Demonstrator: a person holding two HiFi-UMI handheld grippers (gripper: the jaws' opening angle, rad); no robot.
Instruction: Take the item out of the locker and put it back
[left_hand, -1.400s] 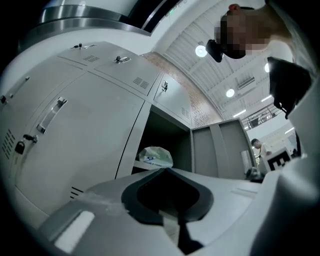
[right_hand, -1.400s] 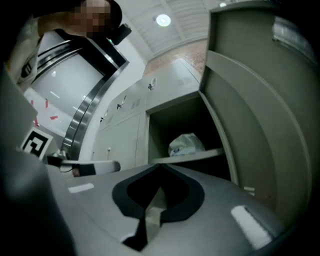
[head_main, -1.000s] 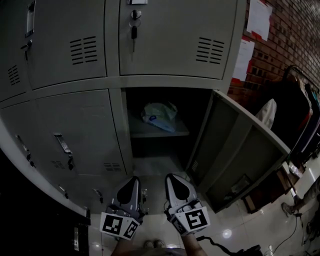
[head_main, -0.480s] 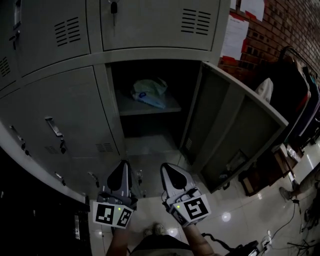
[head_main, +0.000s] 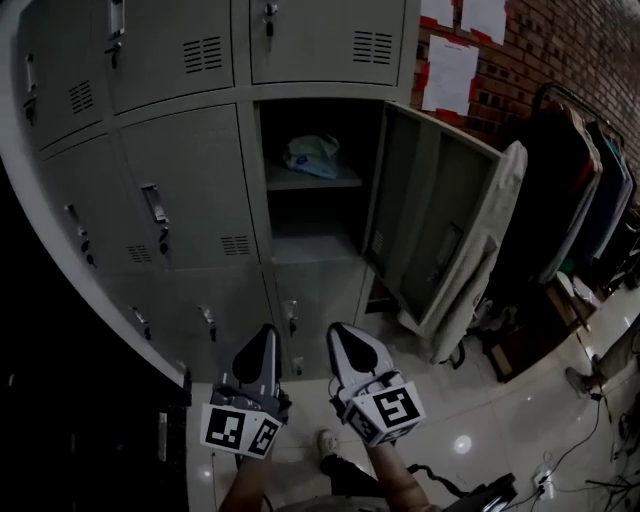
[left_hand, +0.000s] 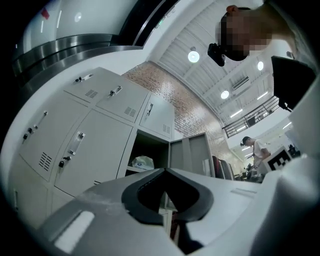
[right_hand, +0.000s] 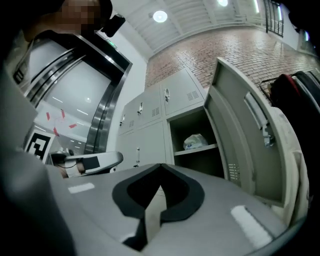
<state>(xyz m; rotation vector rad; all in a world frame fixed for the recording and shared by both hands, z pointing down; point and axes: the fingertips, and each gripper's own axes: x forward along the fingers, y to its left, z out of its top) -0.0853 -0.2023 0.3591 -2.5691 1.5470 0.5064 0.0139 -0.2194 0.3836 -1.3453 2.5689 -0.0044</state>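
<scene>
A pale plastic bag (head_main: 311, 155) lies on the upper shelf of the open grey locker (head_main: 318, 240). The bag (left_hand: 142, 161) shows small in the left gripper view, and the bag (right_hand: 195, 141) sits on the same shelf in the right gripper view. The locker door (head_main: 430, 225) stands swung out to the right. My left gripper (head_main: 267, 332) and right gripper (head_main: 341, 330) hang side by side low in the head view, well short of the locker. Both are shut with nothing between the jaws. The left gripper (left_hand: 165, 170) and the right gripper (right_hand: 161, 165) point towards the locker.
Closed lockers (head_main: 190, 190) fill the wall to the left and above. A pale cloth (head_main: 487, 250) hangs on the open door. A rack of dark clothes (head_main: 590, 200) stands by the brick wall (head_main: 560, 50) at right. A person (left_hand: 257, 150) stands far off.
The locker now looks farther away and higher in the head view, as if I have stepped back. Both grippers stay shut and hold their place low in the view.
</scene>
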